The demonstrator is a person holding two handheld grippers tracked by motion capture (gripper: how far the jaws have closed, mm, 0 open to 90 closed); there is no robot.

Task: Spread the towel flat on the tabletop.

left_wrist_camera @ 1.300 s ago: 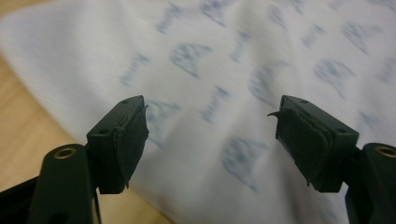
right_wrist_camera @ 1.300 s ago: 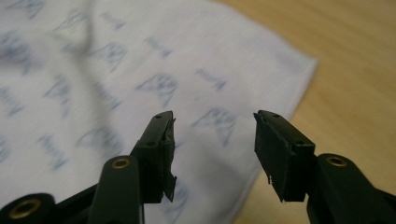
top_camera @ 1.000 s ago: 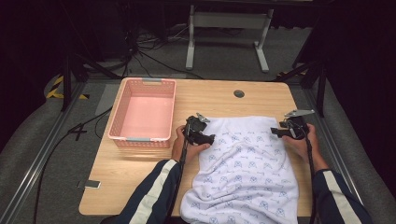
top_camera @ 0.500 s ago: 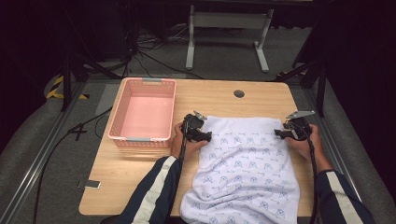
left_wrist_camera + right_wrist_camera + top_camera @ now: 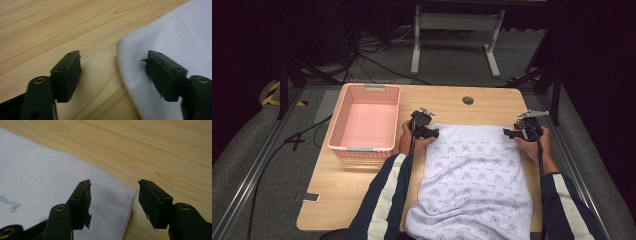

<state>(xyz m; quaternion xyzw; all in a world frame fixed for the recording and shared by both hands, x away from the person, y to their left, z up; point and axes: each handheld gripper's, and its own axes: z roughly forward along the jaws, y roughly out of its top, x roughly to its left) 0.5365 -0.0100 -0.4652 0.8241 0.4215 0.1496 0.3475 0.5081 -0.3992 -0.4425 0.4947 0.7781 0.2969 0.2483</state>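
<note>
A white towel (image 5: 474,180) with small blue prints lies flat on the wooden table (image 5: 347,195), its near end hanging over the front edge. My left gripper (image 5: 432,132) is open at the towel's far left corner (image 5: 122,42); one jaw stands over bare wood, the other over the cloth. At the far right corner (image 5: 131,192) my right gripper (image 5: 508,133) is open too, its jaws straddling the towel's hemmed edge. Neither gripper holds anything.
An empty pink plastic basket (image 5: 364,119) stands on the table's left side, close to my left hand. A round cable hole (image 5: 468,100) sits near the far edge. Metal frame legs (image 5: 457,37) and cables lie on the floor beyond.
Both grippers have eased slightly apart and outward to the towel's far corners; the towel now lies flatter and spread wider at its far edge.
</note>
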